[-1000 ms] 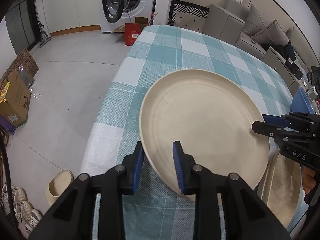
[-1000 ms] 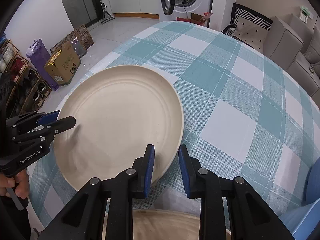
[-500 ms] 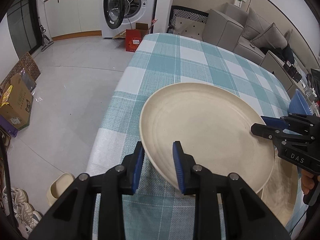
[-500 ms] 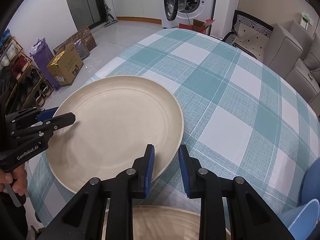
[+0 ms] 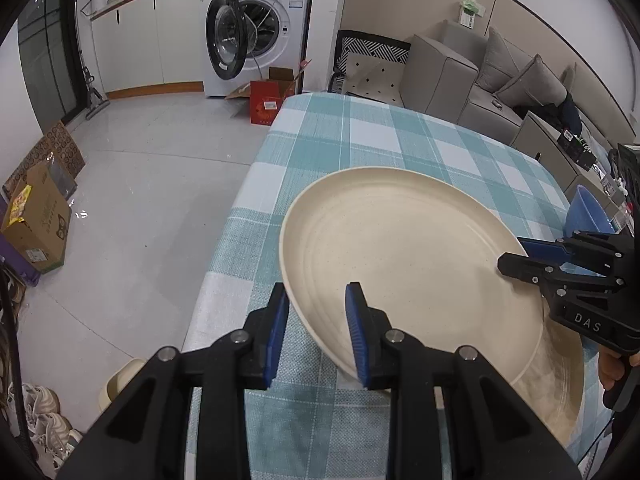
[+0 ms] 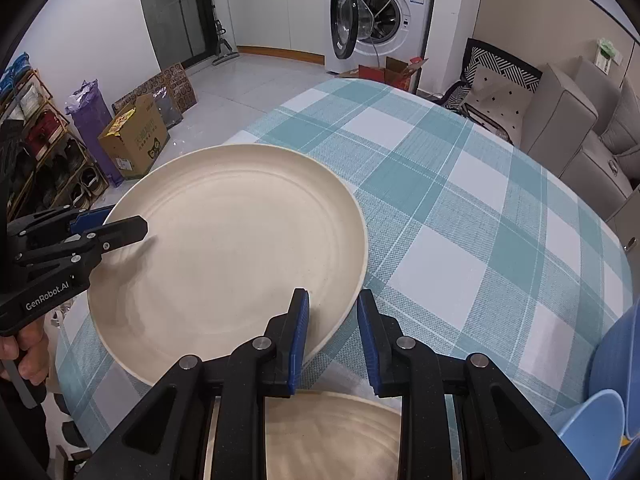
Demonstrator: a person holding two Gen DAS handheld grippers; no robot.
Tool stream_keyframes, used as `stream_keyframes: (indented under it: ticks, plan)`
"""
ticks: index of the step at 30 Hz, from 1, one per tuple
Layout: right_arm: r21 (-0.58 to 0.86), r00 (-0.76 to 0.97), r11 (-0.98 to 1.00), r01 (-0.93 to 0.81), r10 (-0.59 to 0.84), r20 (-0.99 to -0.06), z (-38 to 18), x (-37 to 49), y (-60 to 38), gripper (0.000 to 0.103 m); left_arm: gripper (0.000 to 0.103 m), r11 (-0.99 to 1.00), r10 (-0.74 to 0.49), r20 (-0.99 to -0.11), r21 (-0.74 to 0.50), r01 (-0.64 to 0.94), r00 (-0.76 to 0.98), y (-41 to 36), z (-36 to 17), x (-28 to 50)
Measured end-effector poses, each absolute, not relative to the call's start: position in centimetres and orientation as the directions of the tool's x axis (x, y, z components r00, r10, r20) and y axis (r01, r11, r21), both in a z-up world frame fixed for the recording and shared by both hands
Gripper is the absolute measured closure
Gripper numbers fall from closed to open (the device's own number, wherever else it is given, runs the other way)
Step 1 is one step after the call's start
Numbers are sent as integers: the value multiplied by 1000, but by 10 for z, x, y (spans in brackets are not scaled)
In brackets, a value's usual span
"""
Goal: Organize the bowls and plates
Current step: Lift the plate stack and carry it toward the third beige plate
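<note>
A large cream plate [image 5: 408, 264] is held tilted above the near end of the table [image 5: 384, 136], which is covered in a teal-and-white checked cloth. Two grippers hold it by opposite edges. The left gripper [image 5: 316, 332] straddles the plate's near-left rim, one blue-padded finger under the rim and one over the inside face, clamped on it. The right gripper [image 6: 332, 336] does the same on the plate's right rim in its own view, one finger on the inner face and the other outside the edge (the pads appear pressed to the rim, though contact of the outer pad is hard to confirm).

Each gripper also shows in the other's camera: the right gripper at the far-right rim in the left wrist view, the left gripper at the left rim in the right wrist view.

Below the held plate lies a second cream plate [image 6: 332, 436], on the table's near edge. Blue bowls [image 6: 612, 412] stand at the right, near it.

Further out, on the floor to the left, sit a cardboard box [image 5: 36, 228] and a small cream bowl [image 5: 118, 384]. A washing machine [image 5: 256, 28] with its door open stands at the far wall, and a grey sofa [image 5: 488, 76] at the far right.
</note>
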State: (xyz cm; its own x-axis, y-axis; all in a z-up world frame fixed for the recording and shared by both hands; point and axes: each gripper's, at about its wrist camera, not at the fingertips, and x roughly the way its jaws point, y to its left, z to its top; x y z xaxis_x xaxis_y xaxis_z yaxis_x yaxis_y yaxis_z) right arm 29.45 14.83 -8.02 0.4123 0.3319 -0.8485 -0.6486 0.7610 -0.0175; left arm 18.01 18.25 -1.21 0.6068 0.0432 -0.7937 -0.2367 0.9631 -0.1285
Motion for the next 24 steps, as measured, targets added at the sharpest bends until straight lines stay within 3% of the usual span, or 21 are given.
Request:
stream_keyframes:
  ticks: [24]
  plan:
    - [-68, 522, 792, -607, 333, -785, -25, 234, 86, 78, 76, 981, 15, -737, -120, -152, 676, 130, 32, 153]
